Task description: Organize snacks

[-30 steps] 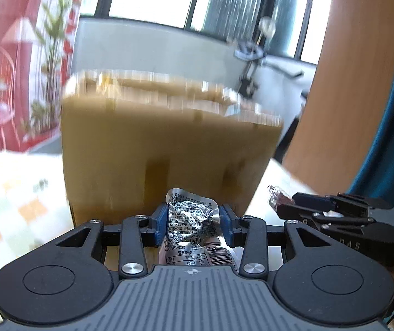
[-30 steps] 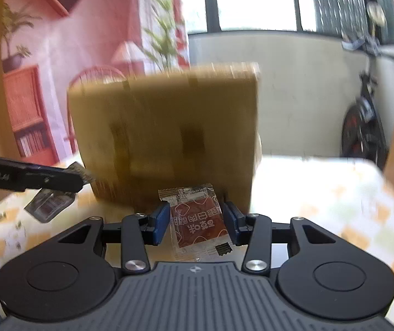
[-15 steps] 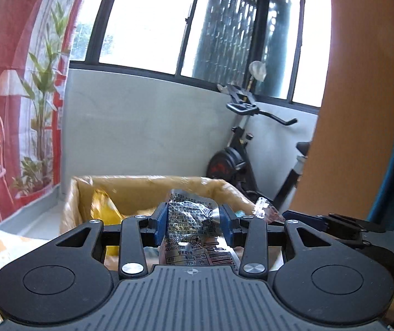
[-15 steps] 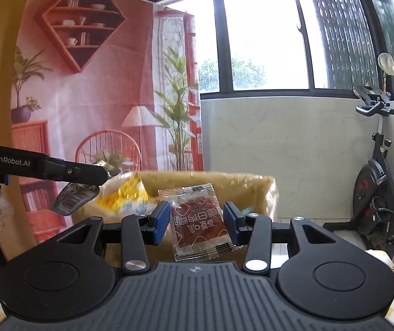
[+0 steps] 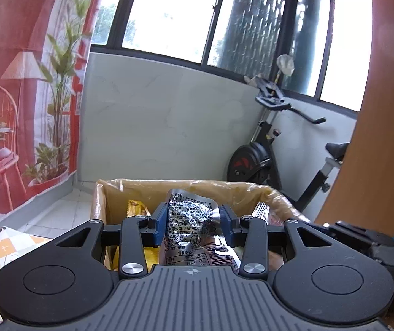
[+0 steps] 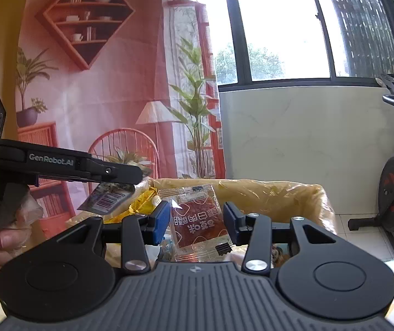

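My left fingers (image 5: 194, 222) are clamped on a crinkled silver snack packet (image 5: 190, 229), and my right fingers (image 6: 195, 222) grip a clear packet of red dried meat (image 6: 197, 220); both packets hang between the pads above the open cardboard box (image 6: 266, 193) lined with yellow plastic

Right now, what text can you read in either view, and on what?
"GenRobot.AI": side of the left gripper.
"400-881-0118", "311228": silver packet in that gripper; its other print is too small.
Red packet in the right gripper: large white characters, upside down, unreadable.
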{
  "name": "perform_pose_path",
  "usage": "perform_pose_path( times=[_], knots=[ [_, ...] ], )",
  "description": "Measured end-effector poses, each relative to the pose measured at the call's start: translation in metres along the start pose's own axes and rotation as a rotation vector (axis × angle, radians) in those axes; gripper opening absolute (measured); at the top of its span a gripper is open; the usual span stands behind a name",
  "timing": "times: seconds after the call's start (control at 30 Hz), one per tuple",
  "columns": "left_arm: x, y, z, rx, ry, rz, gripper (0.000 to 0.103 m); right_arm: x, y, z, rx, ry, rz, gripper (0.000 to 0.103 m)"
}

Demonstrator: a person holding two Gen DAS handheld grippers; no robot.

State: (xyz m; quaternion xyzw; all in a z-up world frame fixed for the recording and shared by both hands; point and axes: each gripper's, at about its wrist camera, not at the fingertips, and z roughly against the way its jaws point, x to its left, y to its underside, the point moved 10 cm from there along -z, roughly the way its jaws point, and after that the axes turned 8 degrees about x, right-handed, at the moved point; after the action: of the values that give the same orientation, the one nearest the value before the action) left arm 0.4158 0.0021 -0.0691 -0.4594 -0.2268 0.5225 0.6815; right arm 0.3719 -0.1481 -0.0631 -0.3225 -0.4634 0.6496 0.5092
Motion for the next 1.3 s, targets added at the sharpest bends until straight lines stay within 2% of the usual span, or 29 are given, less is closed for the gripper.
perform_pose_path(
  times=[0.17, 0.3, 0.33, 0.4, 0.47, 0.6, 0.77, 0.93, 1.03, 1.3],
  knots=[
    [0.008, 0.006, -0.012, 0.042, -0.033, -0.003, 0.048, -0.004, 0.0, -0.017, 0.022, 0.027, 0.0, 0.046],
    [0.014, 0.002, -0.01, 0.027, -0.036, -0.008, 0.067, -0.008, 0.005, -0.032, 0.084, 0.053, -0.014, 0.05],
    [0.015, 0.002, -0.009, 0.026, -0.04, -0.009, 0.073, -0.009, 0.006, -0.034, 0.098, 0.068, -0.008, 0.053],
    [0.018, 0.0, -0.005, 0.02, -0.043, -0.004, 0.078, -0.009, 0.007, -0.033, 0.108, 0.091, 0.004, 0.061],
    [0.021, -0.001, 0.0, 0.021, -0.048, 0.008, 0.08, -0.009, 0.006, -0.03, 0.1, 0.107, 0.002, 0.074],
    [0.026, -0.002, 0.012, 0.022, -0.053, 0.036, 0.089, -0.01, 0.004, -0.017, 0.089, 0.133, -0.021, 0.08],
    [0.023, -0.001, 0.031, 0.016, -0.088, 0.022, 0.094, -0.006, 0.0, 0.002, 0.078, 0.133, -0.04, 0.095],
    [0.016, 0.002, 0.051, 0.012, -0.112, 0.012, 0.095, 0.004, -0.004, 0.027, 0.04, 0.152, -0.029, 0.103],
    [0.014, 0.004, 0.063, 0.003, -0.129, 0.011, 0.095, 0.008, -0.005, 0.039, 0.026, 0.168, -0.031, 0.103],
    [0.005, 0.01, 0.095, -0.017, -0.24, -0.022, 0.096, 0.011, -0.004, 0.074, -0.006, 0.196, -0.112, 0.103]
  ],
)
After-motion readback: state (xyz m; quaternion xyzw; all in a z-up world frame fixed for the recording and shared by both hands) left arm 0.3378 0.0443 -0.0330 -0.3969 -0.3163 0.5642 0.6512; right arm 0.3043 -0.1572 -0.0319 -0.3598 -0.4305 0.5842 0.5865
